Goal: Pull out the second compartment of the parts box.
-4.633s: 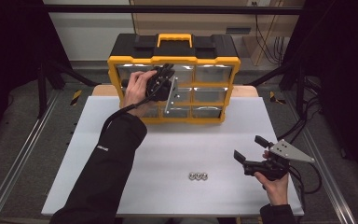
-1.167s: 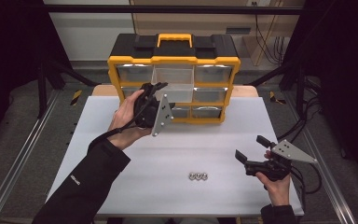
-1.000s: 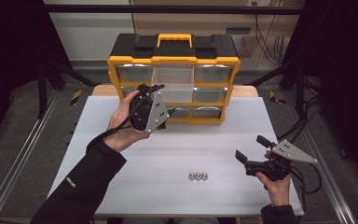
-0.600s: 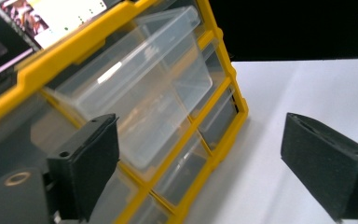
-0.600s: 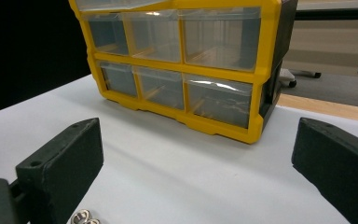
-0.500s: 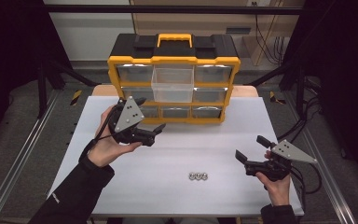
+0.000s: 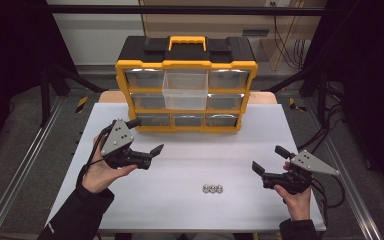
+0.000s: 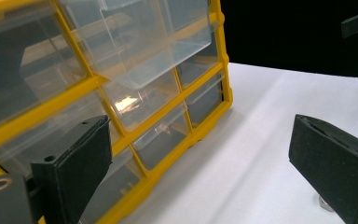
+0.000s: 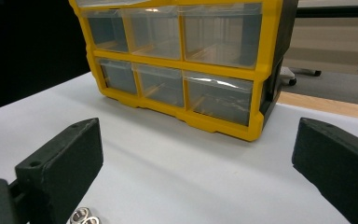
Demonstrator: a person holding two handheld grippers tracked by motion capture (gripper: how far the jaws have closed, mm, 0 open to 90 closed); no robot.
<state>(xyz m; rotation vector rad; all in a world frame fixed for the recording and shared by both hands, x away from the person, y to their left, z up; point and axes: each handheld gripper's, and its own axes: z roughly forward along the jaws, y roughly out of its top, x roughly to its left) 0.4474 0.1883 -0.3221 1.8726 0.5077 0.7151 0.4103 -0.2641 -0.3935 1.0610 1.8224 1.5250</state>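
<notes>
Three small metal nuts lie in a short row on the white table, touching one another, toward the person's side and well apart from the cabinet. They sit between the two grippers, nearer the right one, which suggests they are what is to be picked up. In the right gripper view two of them show at the bottom edge, just beside the inner face of one black jaw.

Behind them stands a yellow and black parts organizer with clear drawers. Its top middle drawer is pulled out and looks empty, probably standing ready to take the nuts, while the other drawers sit flush with the frame.

Held low over the table at the right, the right gripper has its jaws spread wide and grips nothing; it points toward the nuts and the cabinet, so it seems poised to come down on them. The left gripper hangs just in front of the organizer's lower left corner, jaws likewise apart and empty, one jaw close to the yellow frame without clearly touching it. In the left gripper view it looks along the drawer fronts, the open drawer jutting out above.
</notes>
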